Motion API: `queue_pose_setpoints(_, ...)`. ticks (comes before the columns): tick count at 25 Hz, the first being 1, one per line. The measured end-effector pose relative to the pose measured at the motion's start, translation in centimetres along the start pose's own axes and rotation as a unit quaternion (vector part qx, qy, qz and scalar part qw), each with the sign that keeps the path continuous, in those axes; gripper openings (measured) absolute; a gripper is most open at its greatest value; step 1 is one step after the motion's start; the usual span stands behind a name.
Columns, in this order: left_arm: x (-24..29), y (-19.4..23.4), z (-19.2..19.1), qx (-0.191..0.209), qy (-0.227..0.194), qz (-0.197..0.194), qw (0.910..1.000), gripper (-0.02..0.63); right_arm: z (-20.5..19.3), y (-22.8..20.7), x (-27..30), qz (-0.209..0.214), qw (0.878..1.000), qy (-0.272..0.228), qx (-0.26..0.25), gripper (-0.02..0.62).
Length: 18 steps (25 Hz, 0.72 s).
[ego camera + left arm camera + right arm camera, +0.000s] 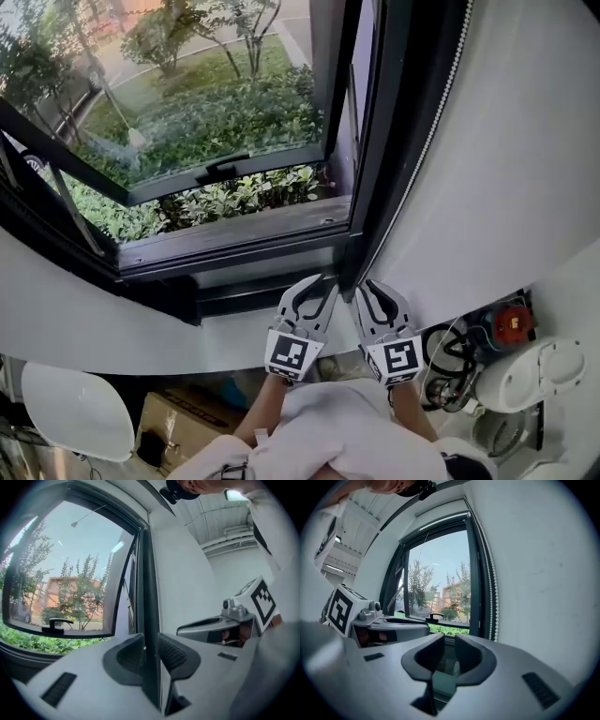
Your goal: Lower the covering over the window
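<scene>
Nearest us, our white sleeves [347, 431] come together low in the head view. From them both forearms reach forward side by side, each tool held about level with its marker cube facing us.

The left gripper [317, 289] has its jaws a little apart. Only the dark upright frame [375, 141] shows through the gap, and we see nothing clamped. The right gripper [373, 291] is just beside it, its jaws likewise parted by a narrow gap with nothing in them.

The bead chain [442, 103] hangs just beyond, along the frame's right edge against the white wall [525, 169]. In the right gripper view it is to the right of the jaws, not between them.

Farther off, the window [216, 122] is fully uncovered, with a garden [234, 112] in plain sight. The blind does not show anywhere over the glass, and we judge it is rolled up above the frame. By our reading the job has not begun: the chain must first be gripped, then pulled.
</scene>
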State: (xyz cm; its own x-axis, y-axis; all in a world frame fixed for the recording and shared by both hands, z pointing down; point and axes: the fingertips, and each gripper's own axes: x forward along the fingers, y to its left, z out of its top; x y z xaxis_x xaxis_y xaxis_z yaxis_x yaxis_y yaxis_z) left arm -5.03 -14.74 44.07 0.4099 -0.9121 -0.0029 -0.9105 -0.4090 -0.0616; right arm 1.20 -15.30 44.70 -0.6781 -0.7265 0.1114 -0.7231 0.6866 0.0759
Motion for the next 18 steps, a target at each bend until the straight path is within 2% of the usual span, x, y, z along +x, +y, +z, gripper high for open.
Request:
queue_pose_setpoints(8,3.8,-2.0,0.4,0.007,-0.007,-0.070,0.9975,0.086,0.0,-1.9,-1.1,-0.064,0.998,0.004,0.005,0.066)
queue_pose_setpoints(18,7.9,-2.8,0.0,0.004,-0.007,-0.100,0.9949,0.110,-0.8,-3.6,-1.4,-0.108,0.994,0.018,0.015,0.066)
